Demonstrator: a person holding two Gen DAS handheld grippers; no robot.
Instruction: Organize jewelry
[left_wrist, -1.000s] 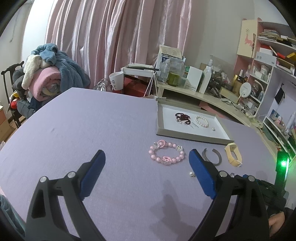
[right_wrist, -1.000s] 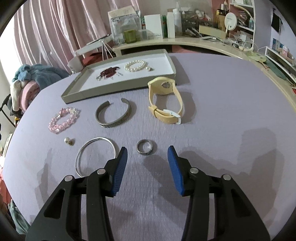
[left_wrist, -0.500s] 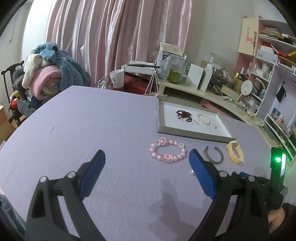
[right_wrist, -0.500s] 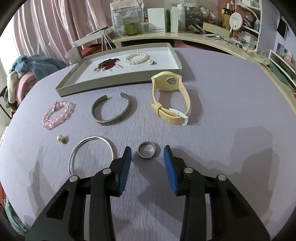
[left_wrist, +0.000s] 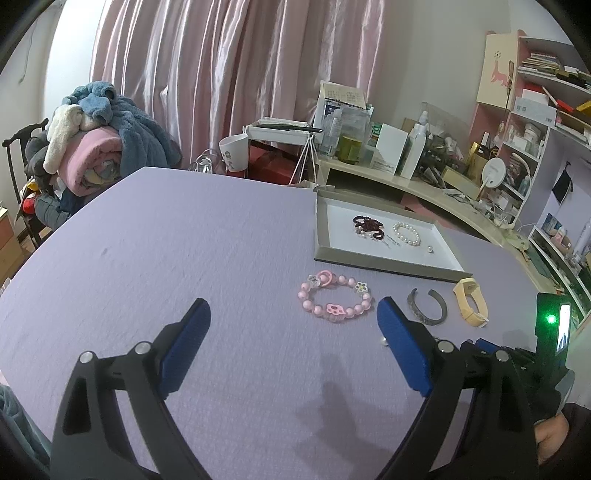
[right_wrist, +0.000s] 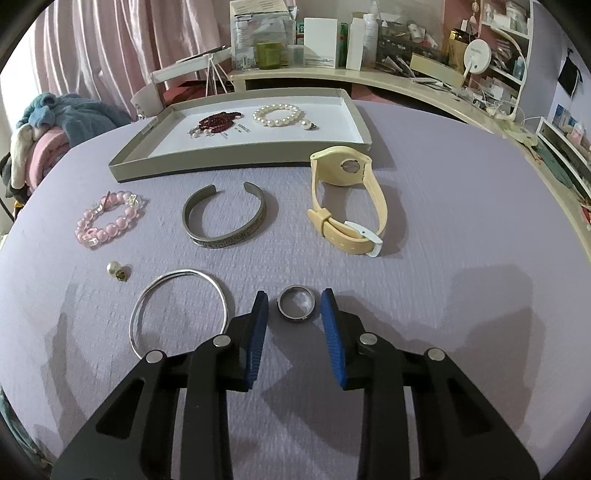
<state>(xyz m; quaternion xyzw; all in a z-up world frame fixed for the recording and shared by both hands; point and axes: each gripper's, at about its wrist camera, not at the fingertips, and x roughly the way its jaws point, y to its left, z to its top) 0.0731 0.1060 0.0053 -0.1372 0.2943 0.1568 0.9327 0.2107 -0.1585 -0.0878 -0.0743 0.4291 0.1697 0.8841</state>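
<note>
The right gripper (right_wrist: 294, 302) has been closing since a second ago; its jaws now flank the ring (right_wrist: 296, 305), untouching, just right of the thin bangle (right_wrist: 181, 302). The left gripper (left_wrist: 293, 319) stays wide apart.

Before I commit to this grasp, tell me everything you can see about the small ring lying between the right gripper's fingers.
The ring is a small dark silvery metal band with a shiny inner face, whole and unbent. It lies flat on the purple table cover, hole facing up, in front of the thin silver bangle's right side, apart from it. It sits between the right gripper's blue fingertips, whose jaws have just been closing; a narrow gap remains on each side, so nothing grips it yet.
</note>
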